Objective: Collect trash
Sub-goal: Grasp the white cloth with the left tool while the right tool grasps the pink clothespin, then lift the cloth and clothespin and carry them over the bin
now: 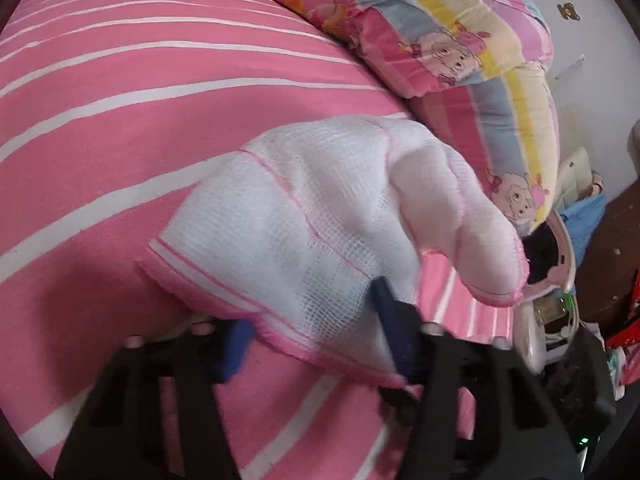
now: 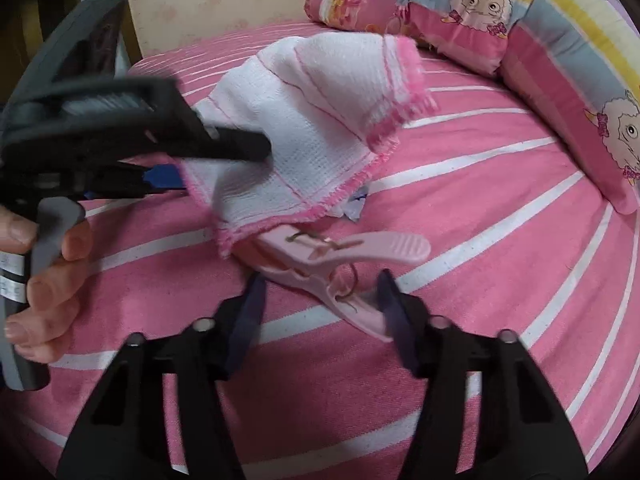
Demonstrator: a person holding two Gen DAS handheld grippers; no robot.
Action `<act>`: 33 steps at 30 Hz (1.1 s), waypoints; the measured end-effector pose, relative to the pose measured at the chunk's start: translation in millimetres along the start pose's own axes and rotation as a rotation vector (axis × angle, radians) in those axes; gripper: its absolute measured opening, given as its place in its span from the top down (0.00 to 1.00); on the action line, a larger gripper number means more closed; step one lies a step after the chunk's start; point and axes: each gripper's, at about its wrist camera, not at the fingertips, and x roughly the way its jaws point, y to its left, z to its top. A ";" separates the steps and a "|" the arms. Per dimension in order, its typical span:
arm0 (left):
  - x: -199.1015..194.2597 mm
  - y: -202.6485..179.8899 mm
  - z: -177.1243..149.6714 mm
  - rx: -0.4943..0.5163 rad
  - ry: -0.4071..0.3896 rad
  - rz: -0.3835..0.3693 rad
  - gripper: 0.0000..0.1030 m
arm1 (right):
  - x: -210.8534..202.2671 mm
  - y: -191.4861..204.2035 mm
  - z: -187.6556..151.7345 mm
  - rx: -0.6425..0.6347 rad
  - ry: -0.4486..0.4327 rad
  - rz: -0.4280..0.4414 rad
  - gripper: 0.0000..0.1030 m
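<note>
Left hand-held gripper (image 2: 224,160) clamped on white gauze cloth (image 2: 316,120) with pink hem, cloth lifted above the pink striped bed (image 2: 500,260). Same cloth fills the left wrist view (image 1: 320,220), draped ahead of its fingers. Right hand-held gripper (image 2: 320,312) jaws wide, straddling the handle end of a pink clothespin (image 2: 336,268); contact unclear. Clothespin lies on the bed just ahead of right gripper, its far end under the cloth hem. Cartoon-print pillows (image 2: 540,40) farther ahead, right.

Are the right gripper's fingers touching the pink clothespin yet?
Touching, on one side. The right wrist view shows the clothespin between the open right gripper, its handle end against the right-hand finger; a gap remains at the other finger.
</note>
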 end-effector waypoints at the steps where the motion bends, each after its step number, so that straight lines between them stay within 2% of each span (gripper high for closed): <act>1: 0.9 1.9 -0.1 -0.004 0.001 -0.005 0.67 | -0.1 1.0 -0.7 0.000 -0.001 0.002 0.68; 3: 3.1 4.9 -0.9 -0.009 0.008 -0.023 0.82 | -0.2 2.5 -1.5 -0.006 -0.004 0.006 0.76; 6: 1.9 3.4 -3.4 -0.008 -0.003 -0.043 0.87 | -0.4 8.4 -1.7 -0.030 -0.011 0.001 0.84; 13: -17.0 -5.5 -4.3 -0.018 -0.066 -0.085 0.91 | -7.9 17.8 -3.6 -0.025 -0.032 0.005 0.86; 18: -49.1 -7.6 -10.1 -0.071 -0.135 -0.119 0.91 | -27.3 32.2 -11.0 -0.031 -0.038 0.029 0.87; 21: -69.1 -12.1 -15.4 -0.066 -0.165 -0.130 0.91 | -44.4 39.6 -14.9 -0.025 -0.047 0.052 0.87; 24: -93.4 -13.0 -31.2 -0.066 -0.191 -0.137 0.91 | -68.0 52.6 -22.5 -0.038 -0.062 0.062 0.87; 28: -117.4 -5.1 -63.4 -0.122 -0.189 -0.163 0.91 | -94.8 66.7 -38.9 -0.050 -0.062 0.067 0.87; 33: -156.9 5.7 -118.1 -0.166 -0.195 -0.134 0.91 | -128.8 88.1 -74.2 -0.005 -0.032 0.093 0.87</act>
